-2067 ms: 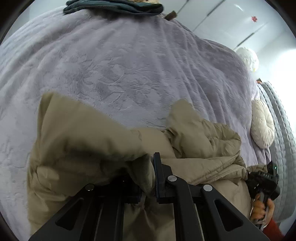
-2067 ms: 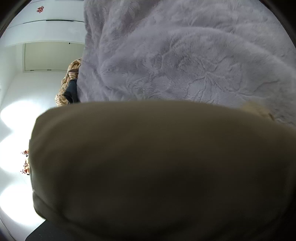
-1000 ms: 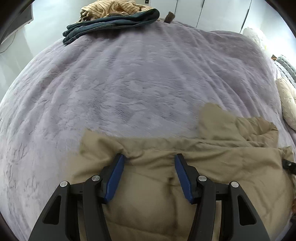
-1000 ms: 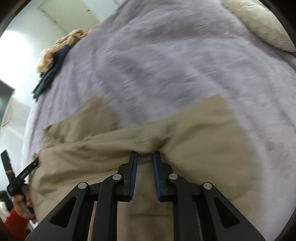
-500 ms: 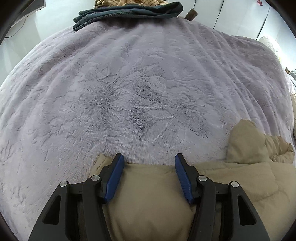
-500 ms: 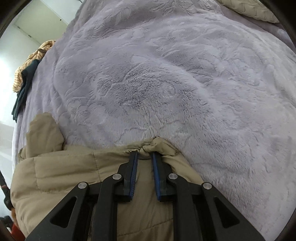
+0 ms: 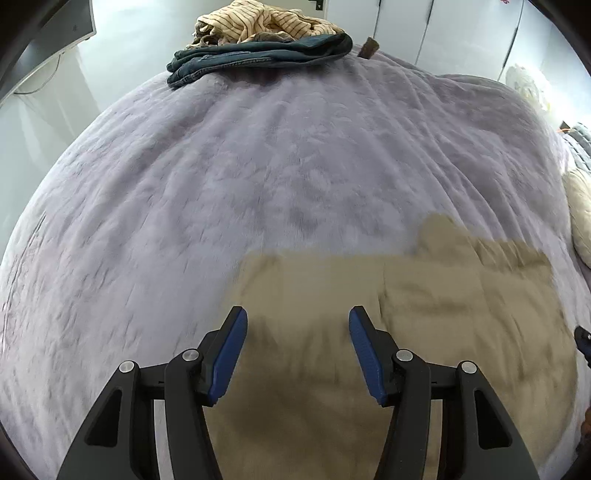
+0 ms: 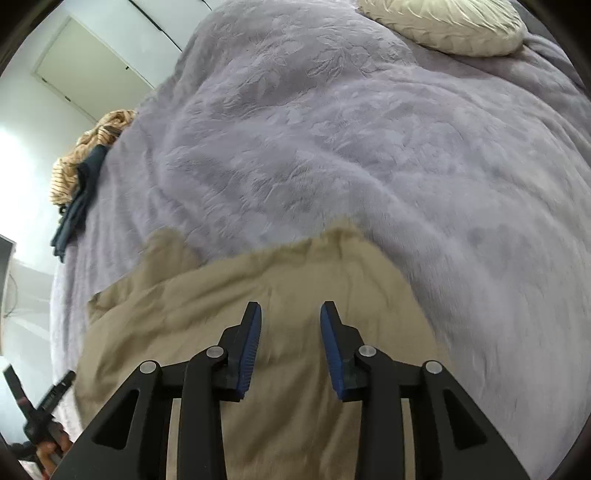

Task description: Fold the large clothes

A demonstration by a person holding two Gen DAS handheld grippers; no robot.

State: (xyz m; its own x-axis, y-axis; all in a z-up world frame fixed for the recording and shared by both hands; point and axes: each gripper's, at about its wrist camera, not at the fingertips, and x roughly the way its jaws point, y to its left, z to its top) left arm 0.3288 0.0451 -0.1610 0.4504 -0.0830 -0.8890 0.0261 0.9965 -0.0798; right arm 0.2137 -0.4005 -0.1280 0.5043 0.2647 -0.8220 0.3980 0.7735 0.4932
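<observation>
A tan quilted jacket (image 7: 424, 295) lies folded on the lilac plush bedspread (image 7: 277, 166). It also shows in the right wrist view (image 8: 258, 280), with a sleeve or collar corner sticking out at its far edge (image 8: 166, 247). My left gripper (image 7: 297, 321) is open and empty above the jacket's left part. My right gripper (image 8: 290, 317) is open and empty above the jacket's right part. The jacket lies flat under both, with nothing between the jaws. The left hand's gripper (image 8: 40, 406) shows at the right view's lower left.
A pile of dark jeans (image 7: 258, 55) under a striped tan garment (image 7: 266, 22) sits at the bed's far edge. A cream pillow (image 8: 447, 26) lies at the bed's head. White wardrobe doors (image 7: 461, 29) stand beyond the bed.
The right gripper, shut on the jacket's edge half a second ago, has opened and let go. Both grippers have drawn back, so more of the jacket shows ahead of them.
</observation>
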